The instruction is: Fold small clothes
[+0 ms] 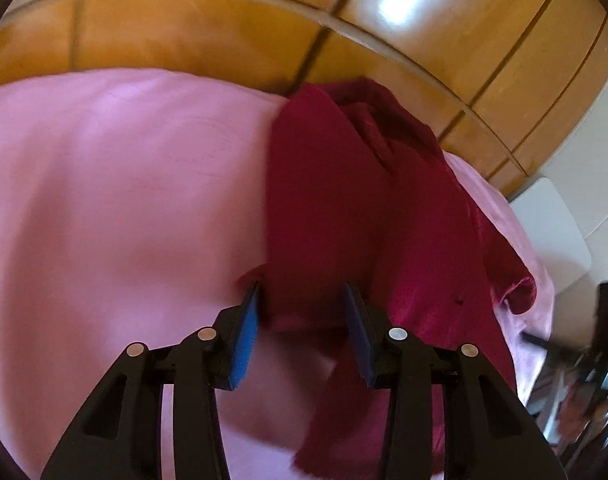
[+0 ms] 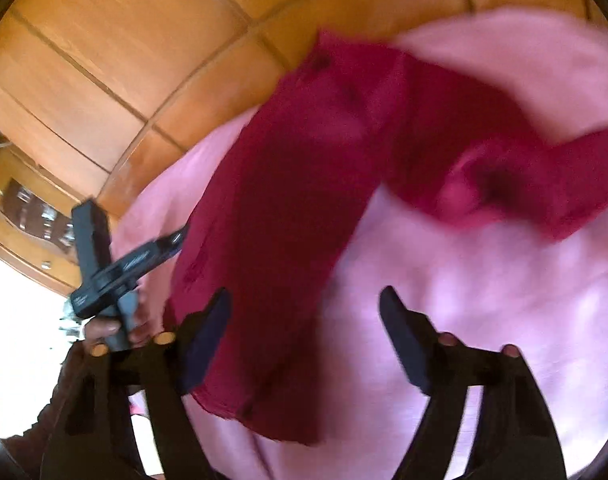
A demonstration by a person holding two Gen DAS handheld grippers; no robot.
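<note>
A dark red small garment (image 1: 343, 208) lies partly folded on a pink sheet (image 1: 124, 200). In the left wrist view my left gripper (image 1: 304, 300) is open, its blue pads (image 1: 246, 340) either side of the garment's near edge. In the right wrist view the same garment (image 2: 288, 208) runs as a long strip from between the fingers toward the far side, with a sleeve (image 2: 543, 184) spread to the right. My right gripper (image 2: 304, 312) is open wide over the strip's near end. The left gripper (image 2: 120, 268) also shows at the left, held in a hand.
The pink sheet (image 2: 503, 300) covers the work surface. A wooden wardrobe (image 1: 224, 24) with panelled doors stands behind it. A white piece of furniture (image 1: 551, 224) and some clutter (image 1: 583, 392) sit off the sheet's right edge.
</note>
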